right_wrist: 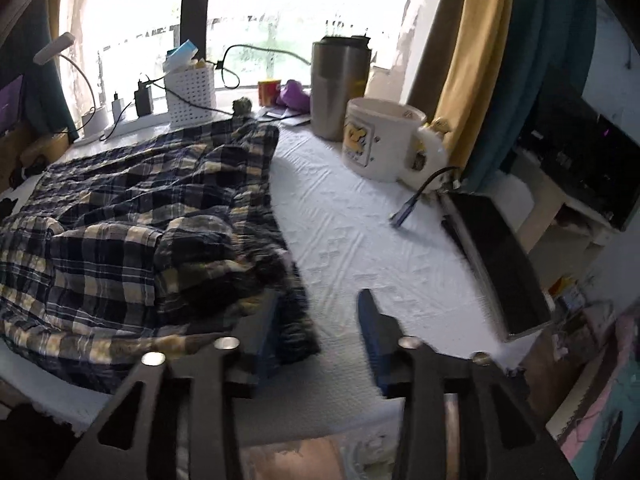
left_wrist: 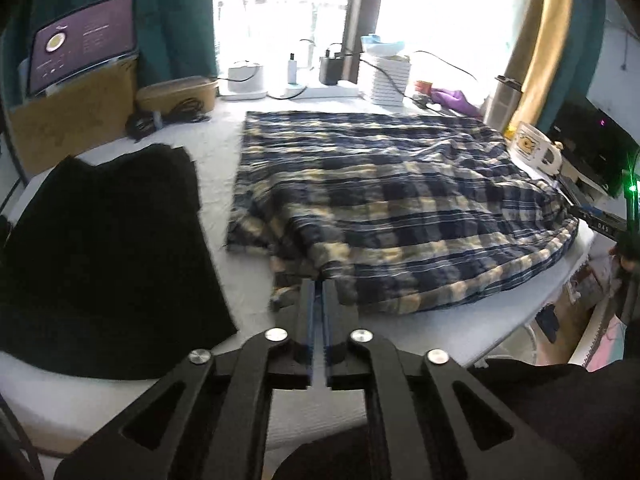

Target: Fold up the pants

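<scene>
One garment to fold: plaid pants (left_wrist: 384, 208), navy and cream check, spread across the white padded table (right_wrist: 360, 232) and already doubled over in part, with loose folds along the near edge.
Position: the pants fill the middle of the table, between a black cloth (left_wrist: 104, 264) on the left and a printed mug (right_wrist: 380, 140) with a steel tumbler (right_wrist: 338, 88) on the right; the waist end looks to lie on the right side, though the bunching makes that hard to confirm.
Weight and feel: light, thin woven cotton by its crinkled look; soft and limp, so it will sag and trail, not hold a crease by itself.
Slip: the textured table cover should give some drag; a pulled layer may carry the layer beneath along with it.
Left gripper (left_wrist: 319, 292): clenched, jaws nearly together at the near hem; whether cloth is pinched between them I cannot tell.
Right gripper (right_wrist: 320, 312): released, jaws wide apart, its left finger touching the dark corner of the fabric.
Where to hold: pinch a doubled edge or hem corner, both layers together, one claw at each end.
Risk: the mug stands near the right edge of any sweep.
</scene>
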